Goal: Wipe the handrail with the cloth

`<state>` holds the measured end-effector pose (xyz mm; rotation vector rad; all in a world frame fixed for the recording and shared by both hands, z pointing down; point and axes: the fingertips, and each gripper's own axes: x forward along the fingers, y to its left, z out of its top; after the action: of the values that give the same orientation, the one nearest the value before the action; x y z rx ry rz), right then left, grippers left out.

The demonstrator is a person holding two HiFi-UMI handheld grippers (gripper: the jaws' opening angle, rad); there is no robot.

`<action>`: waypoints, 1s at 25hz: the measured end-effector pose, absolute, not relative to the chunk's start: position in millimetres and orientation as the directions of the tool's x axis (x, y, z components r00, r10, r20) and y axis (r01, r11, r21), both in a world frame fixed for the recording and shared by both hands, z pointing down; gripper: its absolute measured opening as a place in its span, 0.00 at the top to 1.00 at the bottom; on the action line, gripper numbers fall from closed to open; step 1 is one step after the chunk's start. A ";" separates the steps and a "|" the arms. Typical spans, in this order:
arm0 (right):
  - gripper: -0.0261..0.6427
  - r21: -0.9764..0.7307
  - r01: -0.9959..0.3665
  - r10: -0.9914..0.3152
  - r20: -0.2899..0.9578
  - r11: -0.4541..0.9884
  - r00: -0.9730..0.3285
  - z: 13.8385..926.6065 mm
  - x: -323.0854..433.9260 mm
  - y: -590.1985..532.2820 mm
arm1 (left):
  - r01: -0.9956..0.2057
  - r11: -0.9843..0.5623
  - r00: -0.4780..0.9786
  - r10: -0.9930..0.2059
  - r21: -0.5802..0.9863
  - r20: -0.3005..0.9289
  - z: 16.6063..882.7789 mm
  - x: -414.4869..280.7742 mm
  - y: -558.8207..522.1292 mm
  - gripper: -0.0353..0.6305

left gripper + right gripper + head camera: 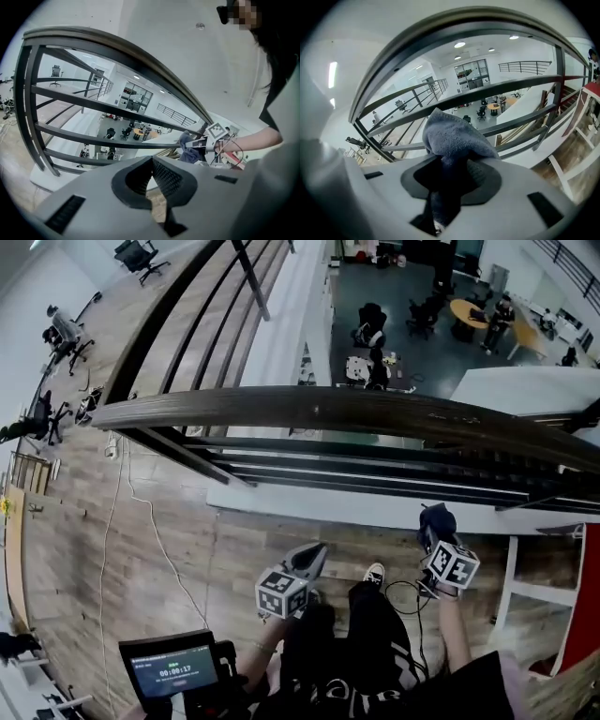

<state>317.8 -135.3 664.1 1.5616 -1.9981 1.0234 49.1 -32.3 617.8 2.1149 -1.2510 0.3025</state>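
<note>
The dark wooden handrail (356, 409) sweeps across the head view from 9 o'clock to 3 o'clock, above the middle, with dark horizontal bars (375, 470) stacked beneath it and an office floor with chairs and a round table (469, 313) far below at 1 o'clock. The right gripper (436, 532) sits at about 4 o'clock, under the rail and apart from it, its marker cube (454, 563) towards the person. In the right gripper view its jaws pinch a grey-blue cloth (452, 138). The fabric bunches up out of the right gripper (452, 161) towards 12 o'clock and stands in front of the middle bars, while the handrail (454, 28) arcs overhead without touching it. The left gripper (309, 563) is near 6 o'clock in the head view, lower than the rail and well apart from it. In the left gripper view its jaws are pressed together at the tips with nothing between them, and the left gripper (152, 160) looks along the railing, where the handrail (140, 61) curves from 10 o'clock down to 3 o'clock. At 3 o'clock in that view the other gripper shows, holding the cloth (187, 149) just beside the bars. A small screen (173, 669) with a timer sits at 7 o'clock in the head view, and a thin cable (155, 531) trails over the wooden floor (84, 549) at 8 o'clock.
</note>
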 end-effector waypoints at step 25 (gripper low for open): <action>0.80 -0.387 -0.867 -0.637 0.590 0.315 -0.495 586.8 105.5 141.6 | -0.860 -0.312 0.470 -0.793 0.403 0.388 558.8 -74.2 156.7 0.94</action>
<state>105.5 141.6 586.8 1.3481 -2.2586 0.9772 -74.2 156.7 558.8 2.1587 -1.3673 0.1564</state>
